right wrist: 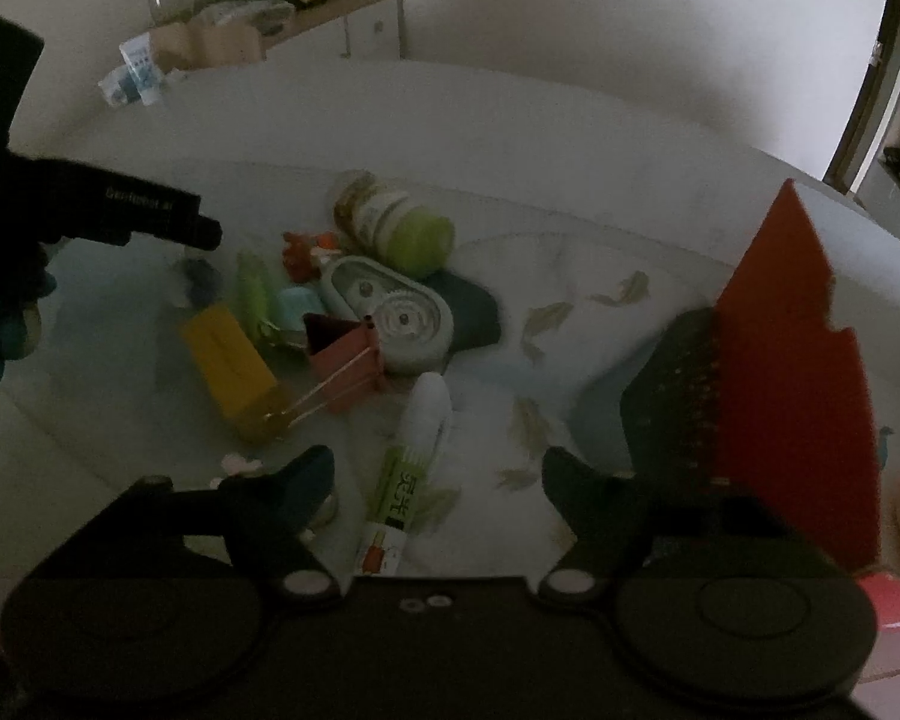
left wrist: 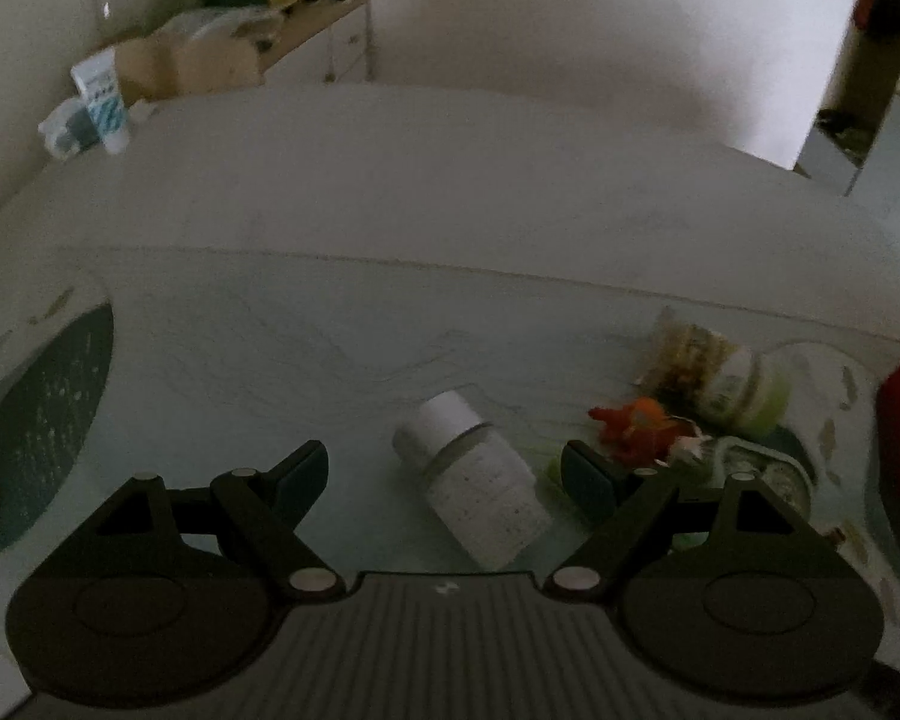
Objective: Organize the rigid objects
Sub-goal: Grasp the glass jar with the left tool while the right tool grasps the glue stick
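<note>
A white bottle (left wrist: 480, 492) lies on its side on the glass top. My left gripper (left wrist: 444, 462) is open around it, with a gap between each finger and the bottle. To its right lie an orange toy (left wrist: 636, 426) and a green-lidded jar (left wrist: 726, 378). In the right wrist view a white tube with a green label (right wrist: 411, 468) lies on the patterned cloth. My right gripper (right wrist: 438, 465) is open astride it and its pads do not touch it. Beyond lie a yellow box (right wrist: 234, 366), a reddish binder clip (right wrist: 348, 354), a correction tape (right wrist: 390, 312) and the jar (right wrist: 402, 228).
A red spiral notebook (right wrist: 792, 372) stands upright at the right. The left tool's black body (right wrist: 120, 210) reaches in from the left. A dark round mat (left wrist: 48, 420) lies far left. A cluttered cabinet (left wrist: 330, 30) and a tube (left wrist: 105, 102) stand behind the table.
</note>
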Available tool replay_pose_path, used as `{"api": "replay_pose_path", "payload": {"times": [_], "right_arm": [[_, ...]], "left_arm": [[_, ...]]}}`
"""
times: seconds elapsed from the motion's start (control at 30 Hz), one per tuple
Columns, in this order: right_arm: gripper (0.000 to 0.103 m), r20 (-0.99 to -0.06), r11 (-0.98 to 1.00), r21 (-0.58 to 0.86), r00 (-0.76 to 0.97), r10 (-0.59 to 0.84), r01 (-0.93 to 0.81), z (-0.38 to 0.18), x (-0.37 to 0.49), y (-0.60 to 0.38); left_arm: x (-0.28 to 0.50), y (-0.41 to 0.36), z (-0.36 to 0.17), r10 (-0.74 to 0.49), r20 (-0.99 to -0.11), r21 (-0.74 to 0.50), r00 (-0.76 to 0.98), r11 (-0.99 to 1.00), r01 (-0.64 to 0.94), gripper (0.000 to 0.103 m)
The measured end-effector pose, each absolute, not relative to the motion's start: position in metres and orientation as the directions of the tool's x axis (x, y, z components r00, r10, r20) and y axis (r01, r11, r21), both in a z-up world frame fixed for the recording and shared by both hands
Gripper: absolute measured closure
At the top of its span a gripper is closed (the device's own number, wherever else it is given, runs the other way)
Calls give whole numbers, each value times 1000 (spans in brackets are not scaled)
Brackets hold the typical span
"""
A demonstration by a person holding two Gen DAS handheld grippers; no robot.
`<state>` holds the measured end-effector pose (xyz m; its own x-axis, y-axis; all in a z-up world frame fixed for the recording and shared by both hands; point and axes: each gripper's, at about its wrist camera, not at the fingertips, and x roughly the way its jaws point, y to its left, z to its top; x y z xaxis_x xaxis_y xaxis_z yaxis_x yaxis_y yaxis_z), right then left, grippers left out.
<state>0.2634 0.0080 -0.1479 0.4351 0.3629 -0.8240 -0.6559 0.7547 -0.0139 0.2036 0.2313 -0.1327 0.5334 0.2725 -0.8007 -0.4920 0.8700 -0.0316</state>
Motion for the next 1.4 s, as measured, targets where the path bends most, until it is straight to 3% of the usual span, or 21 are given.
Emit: {"api": "replay_pose_path", "payload": {"times": [0.17,0.43,0.57,0.67,0.83,0.9,1.4], "right_arm": [[39,-837,754,-28,428,341,-656,-156,268,16],[62,-858,758,-34,407,312,-652,-167,273,20],[65,-861,751,-42,405,307,-658,-168,272,21],[66,-859,748,-49,410,306,-662,-167,271,22],[80,-856,739,-52,412,313,-671,-167,269,24],[83,-856,739,-46,408,318,-673,-166,269,23],[83,-817,735,4,422,394,-678,-133,258,-7]], "left_arm": [[210,234,-141,272,-814,-33,513,861,-508,18],[209,241,-153,270,-836,-31,478,846,-532,18],[205,242,-155,278,-828,-25,487,850,-527,19],[204,239,-154,284,-821,-18,496,855,-519,29],[201,235,-150,270,-814,-28,515,866,-499,59],[200,234,-149,259,-814,-37,520,870,-491,63],[178,200,-117,262,-791,-17,553,894,-448,63]]}}
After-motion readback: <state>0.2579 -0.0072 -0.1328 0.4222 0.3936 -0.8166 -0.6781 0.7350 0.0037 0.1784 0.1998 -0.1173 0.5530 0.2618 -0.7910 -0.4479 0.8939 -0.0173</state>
